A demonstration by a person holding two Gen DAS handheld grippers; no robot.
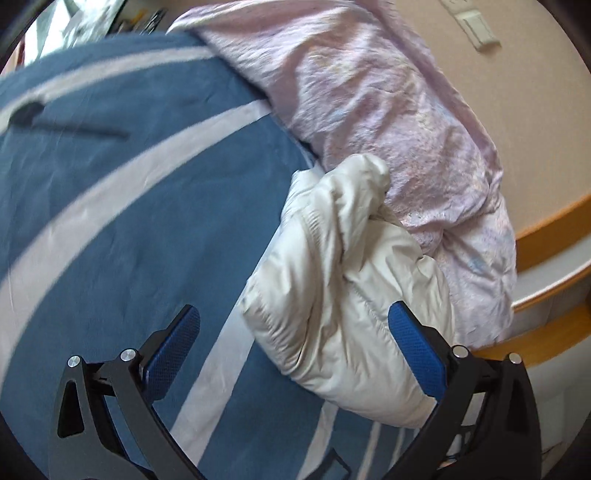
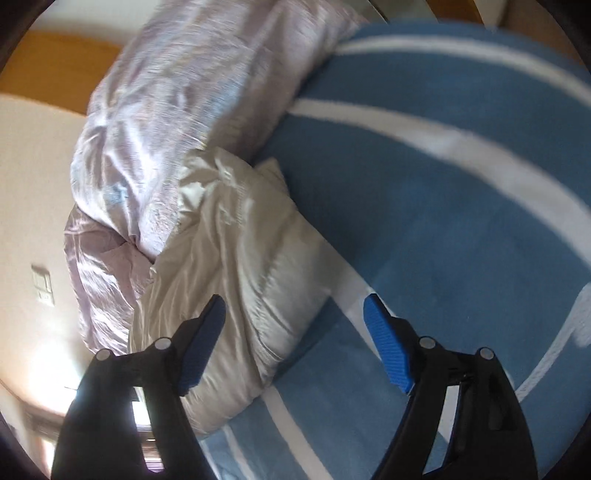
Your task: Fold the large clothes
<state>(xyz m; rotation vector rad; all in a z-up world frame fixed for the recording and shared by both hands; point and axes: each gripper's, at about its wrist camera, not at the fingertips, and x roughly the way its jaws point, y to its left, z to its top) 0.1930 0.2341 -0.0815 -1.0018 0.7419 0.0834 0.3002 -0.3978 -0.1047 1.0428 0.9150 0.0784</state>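
Left gripper (image 1: 295,354) jaws spread wide, nothing pinched; blue pads (image 1: 173,347) either side of the view. Its right pad stands over the near end of the cream padded jacket (image 1: 343,295); contact cannot be told. Right gripper (image 2: 295,343) likewise apart, holding nothing; its left finger overlaps the jacket (image 2: 236,266) in the picture, the other finger is over the bedcover.

Jacket: cream, quilted, bundled into a thick roll. Lies on the blue bedcover with pale stripes (image 1: 110,192), right at the cover's edge, its far end pressed against the crumpled pink quilt (image 1: 369,110).

Long axis, left wrist view: runs from lower right, near the gripper, up toward the centre, ending in a rounded bunched tip at the quilt. Right wrist view: runs from the lower middle up and slightly left to the pink quilt (image 2: 166,129), which lies alongside its left flank. Quilting seams cross the roll.

Writing: none readable on jacket, quilt or cover. Both views motion-blurred.

Surroundings: beige wall with a pale switch plate (image 1: 476,29), wooden bed frame (image 1: 554,225) past the quilt; switch plate (image 2: 42,284) also at left in the right wrist view.
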